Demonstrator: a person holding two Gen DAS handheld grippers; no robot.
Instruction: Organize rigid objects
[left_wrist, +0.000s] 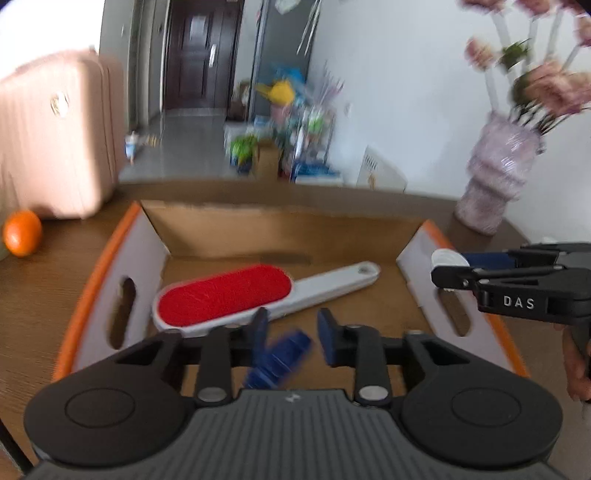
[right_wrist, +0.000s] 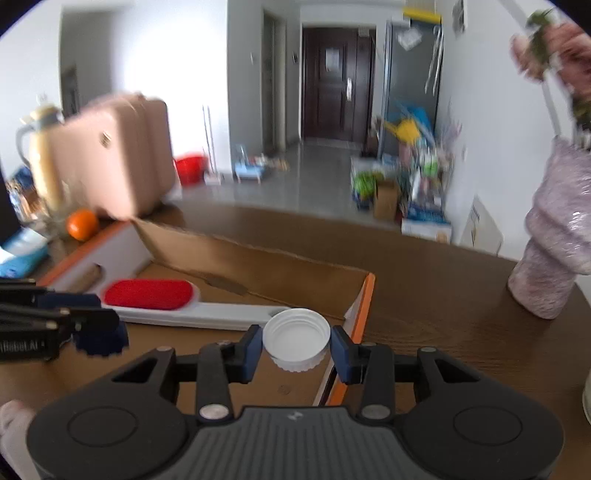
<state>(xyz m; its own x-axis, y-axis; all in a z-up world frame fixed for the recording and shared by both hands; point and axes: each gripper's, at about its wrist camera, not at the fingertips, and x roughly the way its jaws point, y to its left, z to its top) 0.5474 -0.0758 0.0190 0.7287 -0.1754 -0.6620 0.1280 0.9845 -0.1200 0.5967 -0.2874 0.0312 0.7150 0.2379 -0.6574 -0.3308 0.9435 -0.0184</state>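
Note:
An open cardboard box (left_wrist: 277, 229) (right_wrist: 258, 273) with orange-edged flaps holds a lint brush (left_wrist: 221, 291) (right_wrist: 147, 293) that has a red pad and a white handle. My left gripper (left_wrist: 291, 332) (right_wrist: 92, 310) hovers over the box's near side with its jaws apart. A blurred dark blue ribbed cap (left_wrist: 277, 358) (right_wrist: 99, 339) sits low by the left finger, clear of the other one. My right gripper (right_wrist: 297, 350) (left_wrist: 450, 266) is over the box's right flap, shut on a white screw cap (right_wrist: 295, 339) (left_wrist: 448, 258) with its hollow side up.
The box rests on a brown wooden table (right_wrist: 443, 332). An orange (left_wrist: 22, 232) (right_wrist: 82, 223) and a pink suitcase (left_wrist: 55, 129) (right_wrist: 114, 155) stand at the left. A pale vase of flowers (left_wrist: 495, 177) (right_wrist: 554, 251) stands at the right, and a thermos jug (right_wrist: 40, 155) at the far left.

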